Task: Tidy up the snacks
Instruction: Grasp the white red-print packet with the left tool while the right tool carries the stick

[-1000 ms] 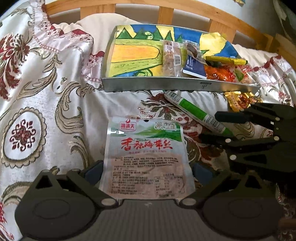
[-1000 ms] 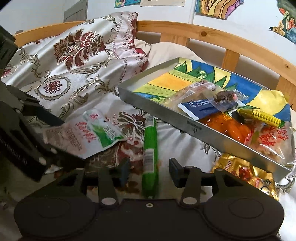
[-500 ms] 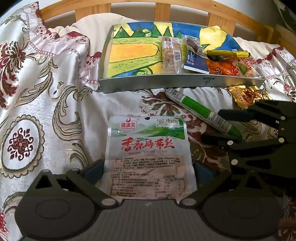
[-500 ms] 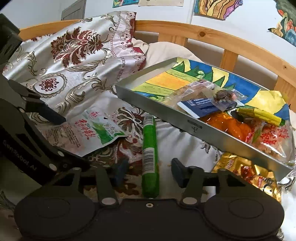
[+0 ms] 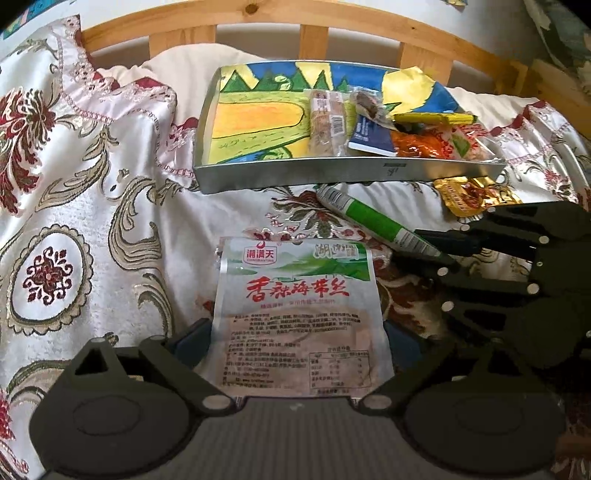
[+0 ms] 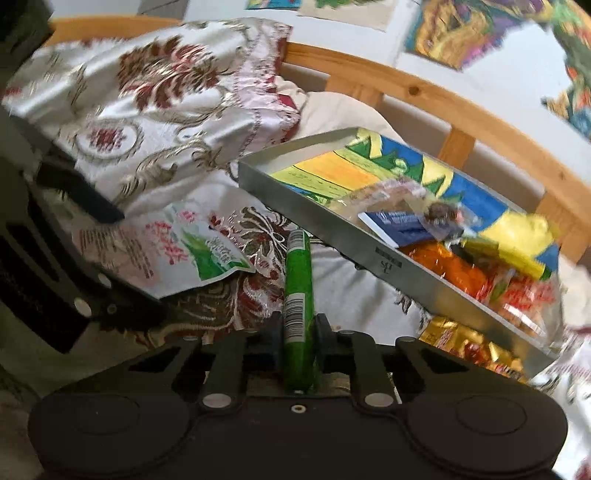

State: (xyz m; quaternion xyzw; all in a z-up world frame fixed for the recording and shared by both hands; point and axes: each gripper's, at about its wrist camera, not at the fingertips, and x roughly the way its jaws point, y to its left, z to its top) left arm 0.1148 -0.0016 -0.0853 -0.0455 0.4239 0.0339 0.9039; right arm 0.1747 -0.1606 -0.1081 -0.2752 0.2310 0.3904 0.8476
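Note:
A flat white-and-green seaweed pouch (image 5: 299, 306) lies on the patterned bedspread between the fingers of my left gripper (image 5: 297, 339). Its jaws are closing, and the pads stand at the pouch's two side edges without squeezing it. To the right, a green sausage stick (image 6: 297, 266) lies in front of the metal tray (image 6: 332, 236). My right gripper (image 6: 299, 332) is shut on the near end of that stick. In the left wrist view the same stick (image 5: 373, 218) runs into the right gripper (image 5: 436, 254).
The tray (image 5: 332, 170), lined with a bright drawing, holds several snack packets at its right end. A gold foil packet (image 5: 472, 194) lies on the bedspread by the tray's right corner. A wooden bed rail (image 5: 332, 22) runs behind, and a pillow bulges at the left.
The right gripper's jaws have shut onto the green stick, which lay loose between them before. The left gripper's jaws have drawn in slightly around the pouch.

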